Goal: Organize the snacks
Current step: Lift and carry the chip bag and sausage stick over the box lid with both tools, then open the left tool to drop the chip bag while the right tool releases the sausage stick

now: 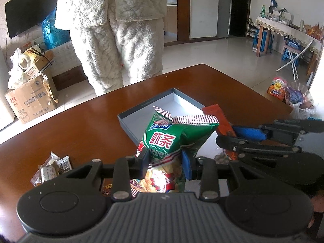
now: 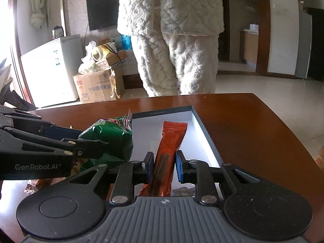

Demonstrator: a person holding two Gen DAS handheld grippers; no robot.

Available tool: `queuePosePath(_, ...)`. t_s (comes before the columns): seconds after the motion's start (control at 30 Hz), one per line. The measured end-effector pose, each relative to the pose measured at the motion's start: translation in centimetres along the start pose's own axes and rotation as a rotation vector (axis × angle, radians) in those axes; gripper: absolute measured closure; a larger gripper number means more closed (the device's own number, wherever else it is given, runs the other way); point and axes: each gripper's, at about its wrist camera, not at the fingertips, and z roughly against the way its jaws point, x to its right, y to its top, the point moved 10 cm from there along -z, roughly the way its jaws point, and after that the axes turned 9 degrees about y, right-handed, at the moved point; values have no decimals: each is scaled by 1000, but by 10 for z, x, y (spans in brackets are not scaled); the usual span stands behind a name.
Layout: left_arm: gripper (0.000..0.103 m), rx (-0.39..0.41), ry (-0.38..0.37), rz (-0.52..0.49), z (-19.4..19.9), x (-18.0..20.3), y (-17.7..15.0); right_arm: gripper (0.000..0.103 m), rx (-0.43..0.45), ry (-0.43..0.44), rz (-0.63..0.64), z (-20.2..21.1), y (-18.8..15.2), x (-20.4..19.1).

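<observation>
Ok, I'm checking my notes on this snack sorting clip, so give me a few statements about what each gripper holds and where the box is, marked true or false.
1. The left gripper is shut on a green snack bag. True.
2. The right gripper holds a blue packet. False: it is shut on an orange snack bar.
3. The grey box with a white inside sits open on the brown table. True.
4. The box is packed full of snacks. False: most of its white floor is bare.
5. Small packets lie on the table to the left of the left gripper. True.
</observation>
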Motion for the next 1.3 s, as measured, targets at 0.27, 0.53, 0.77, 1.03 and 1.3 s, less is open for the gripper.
queuePosePath(0.27, 72, -8, -19, 12, -17, 21, 7, 79, -27, -26, -4, -4, -6, 19)
queuePosePath(0.53, 74, -14, -43, 42, -30, 35, 20, 79, -68, -27, 9, -16, -12, 28)
queuePosePath(0.77, 74, -34, -41, -9, -46, 53, 18, 79, -102, -32, -4, -29, -21, 34)
queuePosePath(1.03, 74, -44, -50, -46, -58, 66, 14, 78, -135, -48, 7, -38, -32, 38)
queuePosePath(1.3, 69, -48, -62, -50, -63, 70, 12, 68, -123, -55, 29, -37, -27, 32)
